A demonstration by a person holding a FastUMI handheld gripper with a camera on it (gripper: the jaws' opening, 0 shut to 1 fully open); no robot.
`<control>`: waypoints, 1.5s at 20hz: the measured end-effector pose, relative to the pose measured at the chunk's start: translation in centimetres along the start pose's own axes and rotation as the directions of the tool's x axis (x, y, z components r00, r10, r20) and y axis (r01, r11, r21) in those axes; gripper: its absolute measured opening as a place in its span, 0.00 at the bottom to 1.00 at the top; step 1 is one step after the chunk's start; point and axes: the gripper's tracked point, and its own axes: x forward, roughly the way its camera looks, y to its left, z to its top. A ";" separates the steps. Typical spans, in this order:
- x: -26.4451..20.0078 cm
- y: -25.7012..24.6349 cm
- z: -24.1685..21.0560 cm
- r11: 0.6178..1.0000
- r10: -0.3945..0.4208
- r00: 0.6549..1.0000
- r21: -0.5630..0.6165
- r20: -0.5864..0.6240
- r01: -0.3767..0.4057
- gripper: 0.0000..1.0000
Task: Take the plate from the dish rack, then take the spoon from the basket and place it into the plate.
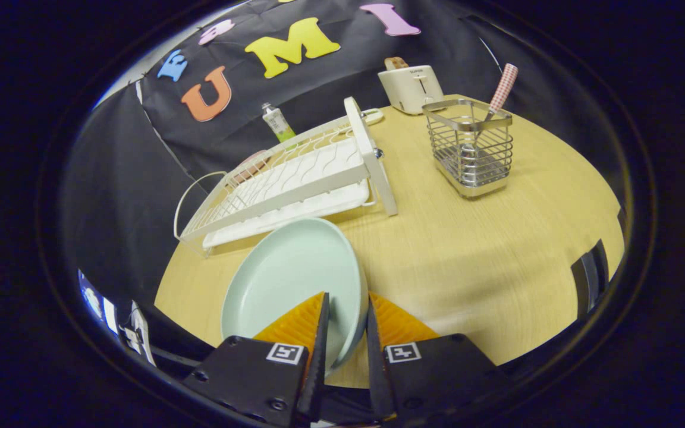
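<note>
Two items top right: toaster (411,87), basket (471,147) holding spoon (502,89). Dish rack (295,178) centre-left. Fingers (347,324) pinch pale green plate (292,279) rim, bottom centre.

Glossy smooth plate (295,273); shiny metal wire basket (470,148); matt pale wood-grain table (467,249); white coated-wire rack (289,178).
</note>
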 end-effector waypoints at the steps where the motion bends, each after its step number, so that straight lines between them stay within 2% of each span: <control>1: 0.1 -0.6 0.3 1.000 -0.017 1.000 -0.019 0.017 0.018 0.38; 3: 0.0 -2.5 1.1 0.996 -0.071 0.994 -0.039 0.077 0.074 0.42; 4: 0.1 -2.7 1.2 0.997 -0.061 0.994 -0.051 0.089 0.066 0.43; 7: -1.1 -3.9 3.1 0.995 -0.052 0.979 -0.074 0.195 0.068 0.67; 10: -3.1 -6.4 6.3 0.975 -0.119 0.917 -0.132 0.381 0.181 0.95; 13: -5.0 -7.9 8.9 0.947 -0.144 0.858 -0.183 0.493 0.263 1.00; 17: -6.5 -11.3 12.6 0.951 -0.180 0.820 -0.117 0.543 0.286 1.00; 20: -7.5 -14.5 16.7 0.942 -0.217 0.779 -0.084 0.588 0.325 1.00; 22: -7.1 -15.4 18.8 0.949 -0.197 0.782 -0.087 0.591 0.304 1.00; 24: -6.0 -15.6 20.1 0.964 -0.150 0.804 -0.096 0.575 0.249 0.98; 27: -4.7 -17.1 22.4 0.969 -0.169 0.790 -0.047 0.589 0.242 0.88; 28: -4.3 -16.7 22.8 0.972 -0.146 0.790 -0.063 0.596 0.227 0.85; 30: -3.6 -17.1 23.7 0.962 -0.176 0.771 -0.058 0.613 0.265 0.52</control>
